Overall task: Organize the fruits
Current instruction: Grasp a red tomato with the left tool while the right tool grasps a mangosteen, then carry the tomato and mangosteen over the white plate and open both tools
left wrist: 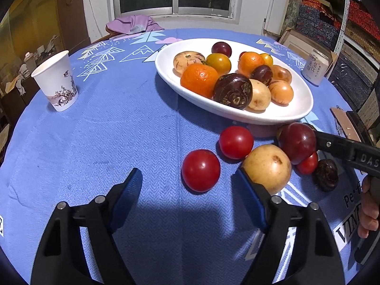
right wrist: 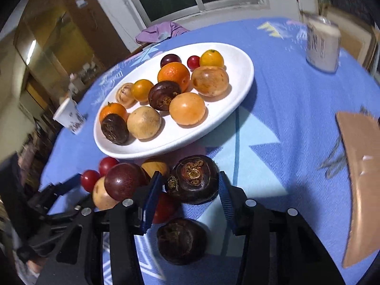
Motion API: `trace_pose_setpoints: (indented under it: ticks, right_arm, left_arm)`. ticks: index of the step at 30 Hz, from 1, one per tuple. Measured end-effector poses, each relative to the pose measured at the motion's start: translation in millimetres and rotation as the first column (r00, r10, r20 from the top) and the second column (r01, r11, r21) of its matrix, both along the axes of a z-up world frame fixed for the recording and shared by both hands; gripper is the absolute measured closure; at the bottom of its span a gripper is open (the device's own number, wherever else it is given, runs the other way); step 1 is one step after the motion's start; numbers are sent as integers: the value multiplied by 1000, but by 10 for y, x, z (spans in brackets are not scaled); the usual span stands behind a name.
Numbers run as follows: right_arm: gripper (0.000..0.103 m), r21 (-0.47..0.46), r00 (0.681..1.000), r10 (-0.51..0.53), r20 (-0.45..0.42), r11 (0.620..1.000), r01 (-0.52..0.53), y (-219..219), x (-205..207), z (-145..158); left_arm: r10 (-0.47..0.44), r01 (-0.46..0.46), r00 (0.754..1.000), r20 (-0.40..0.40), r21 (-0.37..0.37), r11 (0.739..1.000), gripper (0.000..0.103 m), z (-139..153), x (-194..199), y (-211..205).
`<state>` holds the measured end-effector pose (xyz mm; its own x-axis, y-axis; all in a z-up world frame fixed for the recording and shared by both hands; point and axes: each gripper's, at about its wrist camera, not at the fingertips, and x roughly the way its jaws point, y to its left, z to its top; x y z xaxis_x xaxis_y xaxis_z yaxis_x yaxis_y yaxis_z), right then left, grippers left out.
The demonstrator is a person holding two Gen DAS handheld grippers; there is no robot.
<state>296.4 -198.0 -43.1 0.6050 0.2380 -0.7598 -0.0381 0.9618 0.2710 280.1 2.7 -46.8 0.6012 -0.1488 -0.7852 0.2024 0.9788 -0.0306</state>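
Note:
A white oval plate [left wrist: 237,116] [right wrist: 166,147] holds oranges, yellow fruits and dark ones. On the blue cloth before it lie two red tomatoes [left wrist: 200,169] [left wrist: 235,142], a pale yellow fruit [left wrist: 267,167], a dark red plum [left wrist: 296,142] and a small tomato [left wrist: 307,163]. My left gripper [left wrist: 187,173] is open, with the nearer tomato just ahead between its fingertips and its right tip against the yellow fruit. My right gripper [right wrist: 190,174] is shut on a dark brown fruit [right wrist: 193,178], a pad against each side. A second dark fruit [right wrist: 181,239] lies below it.
A paper cup [left wrist: 55,80] stands at the left, a can [left wrist: 314,67] beyond the plate at the right. A brown board [right wrist: 361,178] lies at the table's right edge. A lilac cloth [left wrist: 134,25] lies at the far edge. A hand [left wrist: 368,211] shows at the right.

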Motion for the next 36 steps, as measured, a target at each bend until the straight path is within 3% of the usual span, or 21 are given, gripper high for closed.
trace_pose_setpoints:
  ticks: [4, 8, 13, 14, 16, 19, 23, 27, 32, 36]
  right_arm:
    - [55, -193, 999, -35, 32, 980, 40, -15, -14, -21]
    - [55, -229, 998, -46, 50, 972, 57, -17, -15, -32]
    - [56, -257, 996, -50, 68, 964, 66, -30, -83, -52]
    - [56, -258, 996, -50, 69, 964, 66, -33, -104, -51]
    - [56, -248, 996, -51, 68, 966, 67, -46, -115, -49]
    - [56, -237, 996, -52, 69, 969, 67, -61, -149, -48]
    - [56, -220, 996, -49, 70, 973, 63, -78, -182, -42]
    - [56, -193, 994, -57, 95, 978, 74, -131, -264, 30]
    - [56, -117, 977, -85, 194, 987, 109, -275, -481, 299]
    - [56, -55, 949, -111, 295, 990, 133, -364, -607, 663]
  left_arm:
    - [-12, 13, 1000, 4, -6, 1000, 30, 4, -6, -11]
    - [-17, 17, 1000, 3, -15, 1000, 34, 5, 11, -23]
    - [-19, 19, 1000, 2, -36, 999, 47, 9, 50, -14]
    - [-21, 22, 1000, 4, -39, 999, 50, 12, 47, -16]
    - [-30, 31, 1000, 7, -46, 998, 66, 18, 43, -18]
    - [-31, 32, 999, 19, -61, 998, 74, 37, 31, 0]
    - [-27, 29, 999, 26, -82, 996, 74, 51, 16, 38]
    - [-19, 23, 997, 77, -51, 998, 74, 133, -81, 25]
    - [-25, 35, 990, 140, -64, 997, 74, 330, -193, 8]
    - [-15, 38, 980, 198, -110, 993, 74, 727, -117, 4]
